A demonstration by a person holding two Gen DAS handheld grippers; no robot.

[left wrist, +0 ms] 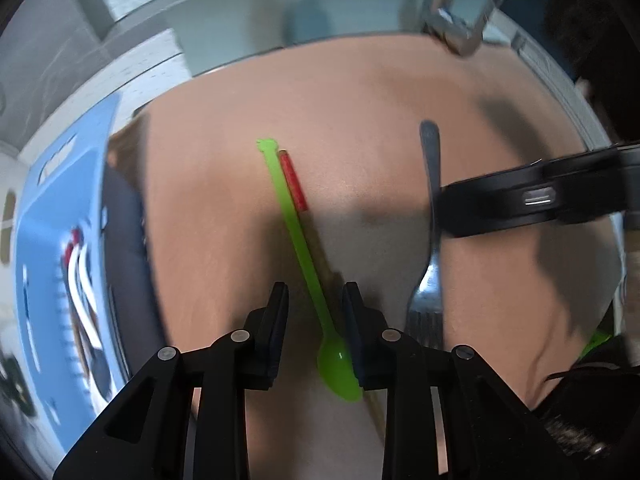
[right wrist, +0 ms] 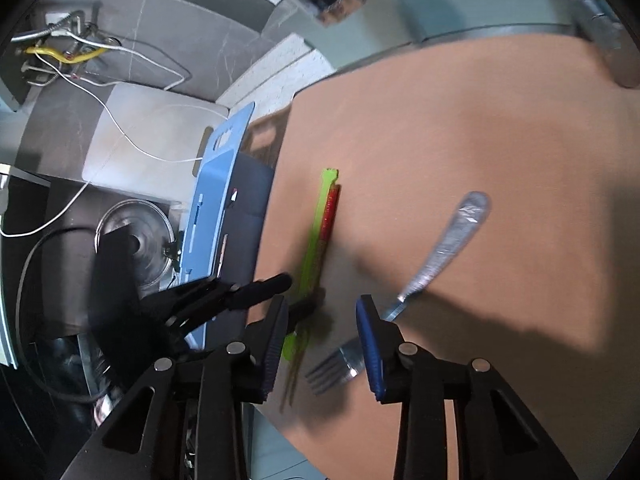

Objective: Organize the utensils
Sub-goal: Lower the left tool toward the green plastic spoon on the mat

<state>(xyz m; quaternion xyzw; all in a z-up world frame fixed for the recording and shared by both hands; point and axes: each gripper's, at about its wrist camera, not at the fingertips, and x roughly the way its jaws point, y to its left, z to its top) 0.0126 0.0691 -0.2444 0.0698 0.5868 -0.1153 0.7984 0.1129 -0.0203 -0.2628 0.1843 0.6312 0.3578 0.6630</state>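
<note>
Left of the left gripper's jaws stood a blue plastic utensil caddy (left wrist: pixel 52 216), slotted wall, white-handled pieces inside, blurred. Tan smooth mat (left wrist: pixel 360 92) lay under everything.

Left gripper (left wrist: pixel 316 300) had its jaws spread wide, gripping nothing. Between them ran the green plastic spoon (left wrist: pixel 298 232): thin, glossy, long axis pointing away from the jaws and leaning left, oval bowl nearest the camera, flat notched tip at the far end. Spoon looked just beside the right pad; contact unclear. A red-tipped stick (left wrist: pixel 293 180), probably a chopstick, lay touching along the spoon's far half, parallel; its near part was hidden in shadow.

Right of those jaws lay the metal fork (left wrist: pixel 430 216), shiny steel, tines near, rounded handle end far, axis almost straight ahead. The other gripper's black body crossed over its middle.

Right wrist view: left gripper (right wrist: pixel 294 294) came in from the left, its fingers either side of the green spoon (right wrist: pixel 318 220). Right gripper (right wrist: pixel 322 304) was open wide, empty. Metal fork (right wrist: pixel 440 248) passed behind its blue right pad (right wrist: pixel 370 352), tines between the jaws and pointing near-left, handle angled far-right outside them. Motion blur throughout.
</note>
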